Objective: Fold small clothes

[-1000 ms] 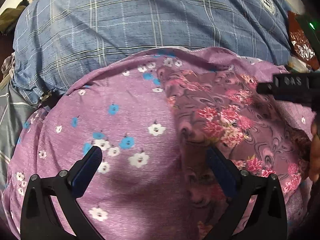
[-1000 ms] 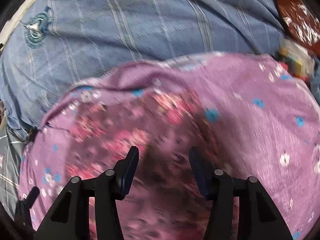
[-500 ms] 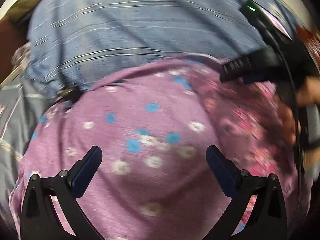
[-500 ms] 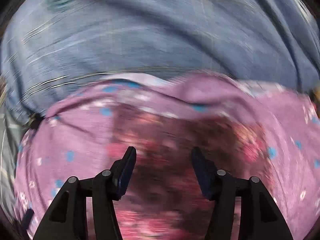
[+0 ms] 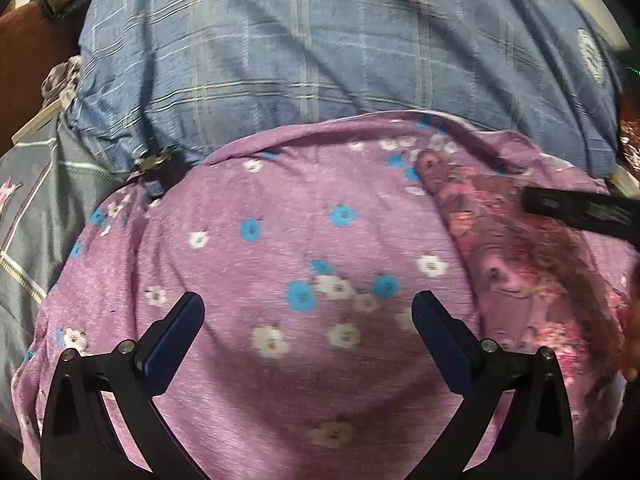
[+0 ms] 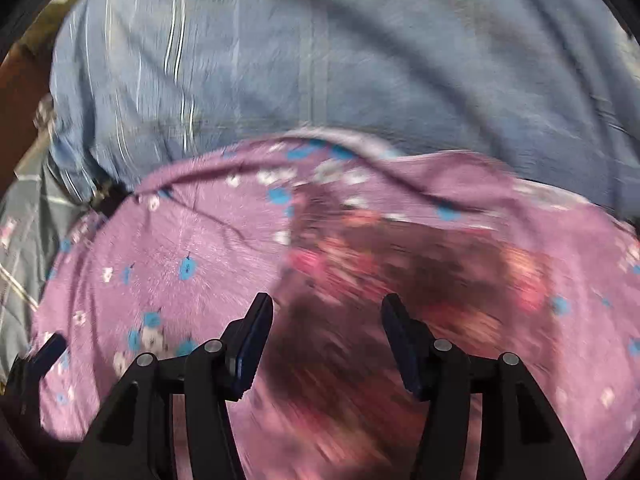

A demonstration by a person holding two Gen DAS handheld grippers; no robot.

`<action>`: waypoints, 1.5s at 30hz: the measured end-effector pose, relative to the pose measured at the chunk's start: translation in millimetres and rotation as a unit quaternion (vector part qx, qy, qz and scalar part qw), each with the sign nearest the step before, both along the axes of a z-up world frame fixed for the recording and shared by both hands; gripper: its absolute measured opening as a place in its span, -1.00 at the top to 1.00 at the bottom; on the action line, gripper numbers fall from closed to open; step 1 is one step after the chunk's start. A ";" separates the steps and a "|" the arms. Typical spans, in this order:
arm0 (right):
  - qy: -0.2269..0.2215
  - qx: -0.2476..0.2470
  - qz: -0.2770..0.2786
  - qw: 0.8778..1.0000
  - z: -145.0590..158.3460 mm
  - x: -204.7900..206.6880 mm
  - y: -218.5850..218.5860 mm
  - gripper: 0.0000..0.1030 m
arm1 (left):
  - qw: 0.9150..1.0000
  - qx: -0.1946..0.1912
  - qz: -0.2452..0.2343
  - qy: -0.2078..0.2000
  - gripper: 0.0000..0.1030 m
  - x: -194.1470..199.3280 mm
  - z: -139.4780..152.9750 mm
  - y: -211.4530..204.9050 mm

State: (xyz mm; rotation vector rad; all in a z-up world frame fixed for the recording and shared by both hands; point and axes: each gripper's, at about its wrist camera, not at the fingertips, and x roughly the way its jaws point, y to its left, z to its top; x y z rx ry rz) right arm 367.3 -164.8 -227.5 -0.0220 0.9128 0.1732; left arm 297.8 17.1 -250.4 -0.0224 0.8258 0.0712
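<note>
Left wrist: left gripper (image 5: 308,316) and right gripper (image 6: 326,320) spread, empty, above purple garment (image 5: 280,248). Probably pre-fold; next, pinch edge.

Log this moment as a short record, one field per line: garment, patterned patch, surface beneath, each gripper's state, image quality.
garment: purple floral cloth spread out, blue and white flowers
patterned patch: darker pink-flowered section on the cloth's right part
surface beneath: blue plaid sheet, grey fabric at left
left gripper: open, fingers wide over the cloth, holding nothing
right gripper: open, over the patterned patch, holding nothing
image quality: right wrist view motion-blurred; contact with cloth cannot be told
</note>
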 end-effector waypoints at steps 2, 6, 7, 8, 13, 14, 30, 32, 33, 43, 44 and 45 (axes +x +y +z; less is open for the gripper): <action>-0.022 0.006 -0.016 1.000 9.5 -27.0 -27.2 -0.12 | 1.000 -0.005 -0.021 0.001 -1.00 -5.4 0.5 -15.1; -0.046 0.049 -0.065 0.996 11.7 -77.4 -96.7 0.31 | 0.998 -0.009 -0.069 0.014 -1.00 -15.9 -2.4 -47.5; -0.040 0.058 -0.077 0.995 8.9 -87.3 -112.5 0.45 | 0.997 -0.012 -0.080 0.018 -1.00 -18.9 -3.9 -55.5; -0.030 0.069 -0.087 0.993 3.2 -97.8 -123.3 0.46 | 0.996 -0.015 -0.089 0.021 -1.00 -21.4 -5.2 -62.2; 0.026 0.096 -0.123 0.987 -43.4 -114.5 -158.1 0.64 | 0.991 0.011 -0.127 0.037 -1.00 -29.7 -20.8 -95.2; 0.038 0.096 -0.126 0.987 -54.7 -113.6 -160.7 0.64 | 0.991 0.019 -0.127 0.027 -1.00 -31.8 -20.3 -97.3; -0.006 0.069 -0.102 0.992 -55.6 -104.6 -130.1 0.39 | 0.988 0.095 -0.120 -0.014 -1.00 -30.7 -14.7 -106.4; -0.005 0.078 -0.106 0.991 -58.5 -103.7 -131.9 0.37 | 0.988 0.094 -0.122 -0.015 -1.00 -30.5 -14.7 -105.9; -0.006 0.075 -0.104 0.992 -58.4 -103.3 -131.2 0.35 | 0.988 0.091 -0.121 -0.015 -1.00 -30.1 -14.7 -105.4; -0.070 0.061 -0.098 0.991 -29.1 -118.2 -128.8 0.34 | 0.990 0.070 -0.117 -0.040 -1.00 -32.3 -1.3 -107.9; -0.083 0.052 -0.098 0.990 -25.8 -120.7 -126.5 0.34 | 0.990 0.067 -0.117 -0.043 -1.00 -32.7 0.6 -108.3; -0.095 0.043 -0.097 0.990 -22.7 -123.0 -123.9 0.33 | 0.990 0.065 -0.116 -0.046 -1.00 -32.9 2.1 -108.6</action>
